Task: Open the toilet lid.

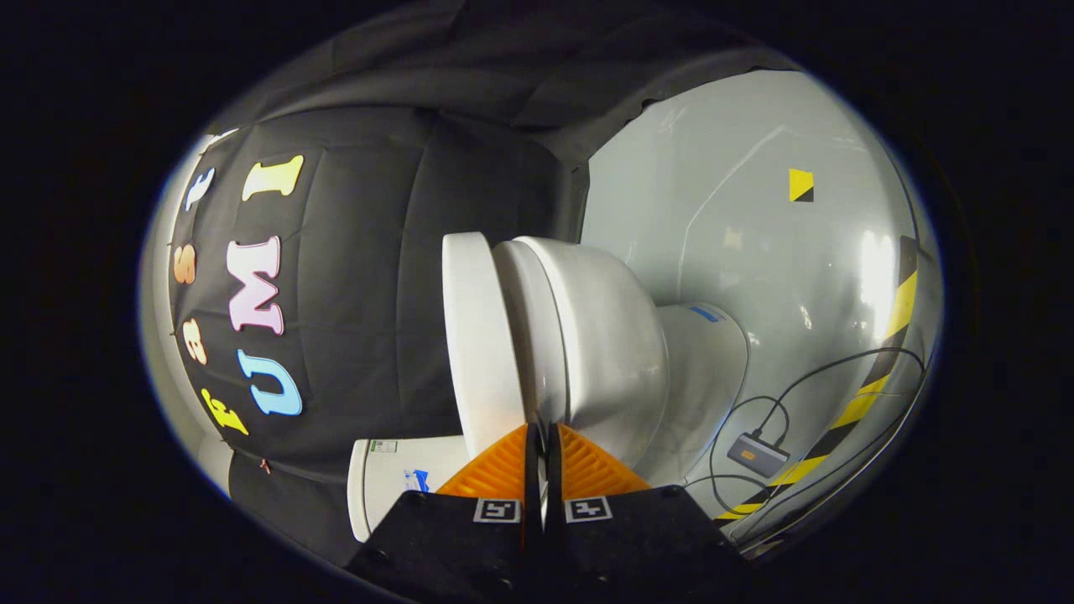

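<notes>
The view is rolled a quarter turn, so the white toilet lies sideways ahead of me. Its lid point(470, 335) is a flat white disc resting against the seat point(524, 327), with the bowl point(604, 344) and pedestal point(705, 369) beyond it toward the floor. The cistern point(394, 482) sits beside my fingers. My gripper point(541, 429) is shut, its fingers point(495, 474) pressed together with only a sliver between them. The tips reach the toilet's rim, right where the seat meets the bowl. Nothing shows between the fingers.
A glossy grey floor point(755, 235) spreads behind the toilet, with yellow-and-black tape point(873, 394) along its edge. On the floor near the pedestal lies a small grey box point(757, 455) with black cables point(839, 369). Black cloth wall point(377, 277) stands behind the lid.
</notes>
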